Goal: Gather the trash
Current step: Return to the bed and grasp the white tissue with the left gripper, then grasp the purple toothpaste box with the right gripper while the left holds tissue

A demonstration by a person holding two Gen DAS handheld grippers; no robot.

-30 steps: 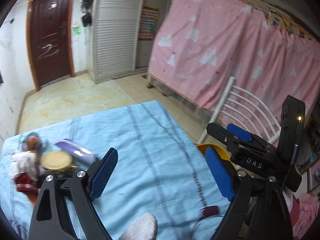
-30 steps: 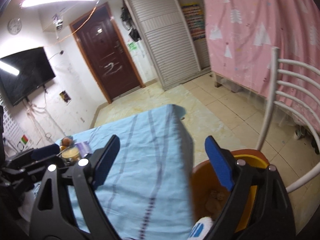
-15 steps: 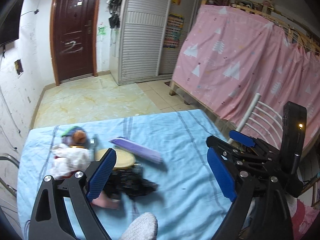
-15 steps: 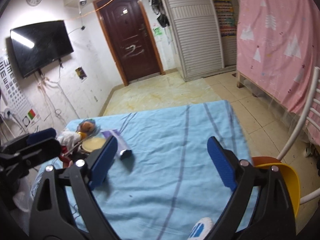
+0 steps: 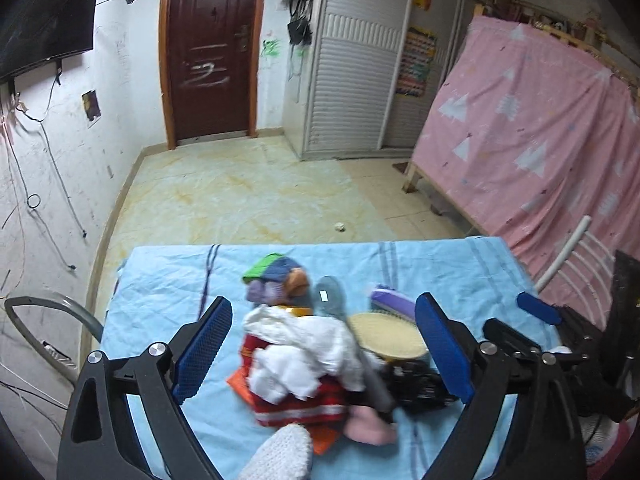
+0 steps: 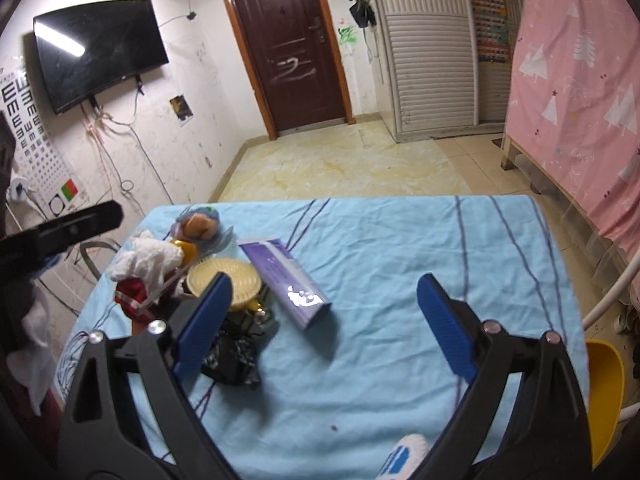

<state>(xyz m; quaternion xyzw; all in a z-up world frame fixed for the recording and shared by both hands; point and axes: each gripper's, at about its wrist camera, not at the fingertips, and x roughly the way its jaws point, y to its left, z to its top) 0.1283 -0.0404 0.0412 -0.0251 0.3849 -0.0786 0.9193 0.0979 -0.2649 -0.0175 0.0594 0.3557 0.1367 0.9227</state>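
Observation:
A pile of trash lies on the blue tablecloth [image 5: 168, 280]: a crumpled white tissue [image 5: 304, 356] on a red wrapper [image 5: 296, 404], a round yellow lid [image 5: 386, 334], a purple box [image 5: 390, 300] and a crumpled black bag [image 5: 420, 384]. My left gripper [image 5: 324, 350] is open, just above and around the tissue. My right gripper [image 6: 324, 328] is open over bare cloth, right of the purple box [image 6: 284, 280], the yellow lid [image 6: 226, 280] and the black bag [image 6: 234, 356]. The orange bin [image 6: 604, 392] stands off the table's right edge.
A white metal chair [image 5: 576, 256] stands at the table's right side, and a grey chair frame [image 5: 40, 320] at its left. A pink curtain [image 5: 540, 148] covers the bed on the right. Tiled floor stretches to a brown door [image 6: 288, 40].
Both views have swung left, away from the orange bin and onto the pile. My left gripper has come in close over the tissue and red wrapper. Both stay open.

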